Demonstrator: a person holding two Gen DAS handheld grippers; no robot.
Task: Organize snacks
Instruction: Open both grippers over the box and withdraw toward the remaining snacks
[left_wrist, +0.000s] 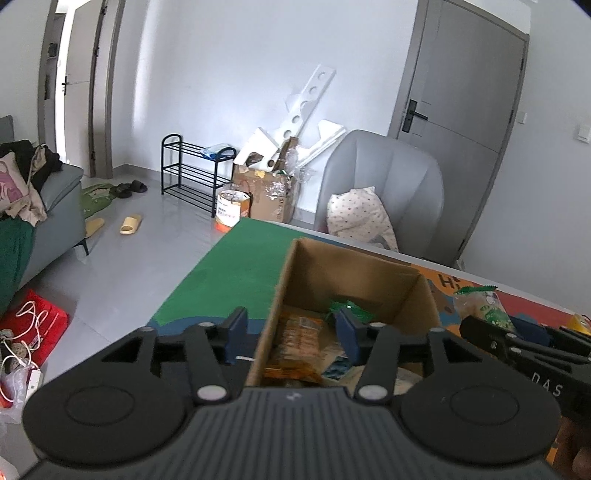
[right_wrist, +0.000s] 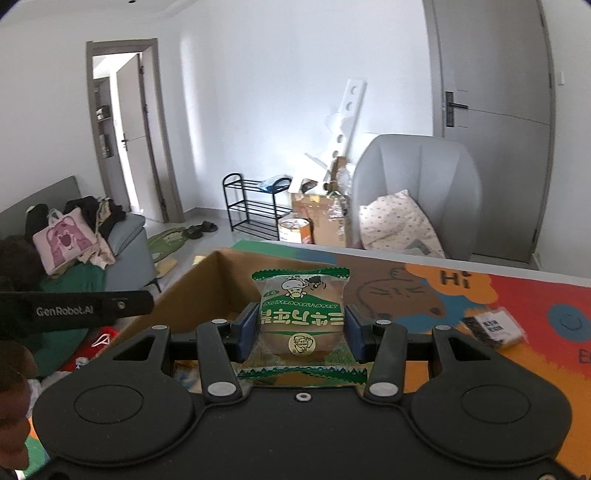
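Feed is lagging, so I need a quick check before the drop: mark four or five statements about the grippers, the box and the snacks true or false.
1. The right gripper holds a green-and-white snack packet. True.
2. The cardboard box is empty. False: snack packs already lie inside.
3. The left gripper grips a packet. False: it is open, straddling the box's left wall.
4. A dark packet lies on the colourful mat. True.
5. The held packet is inside the box. False: it is held beside it.
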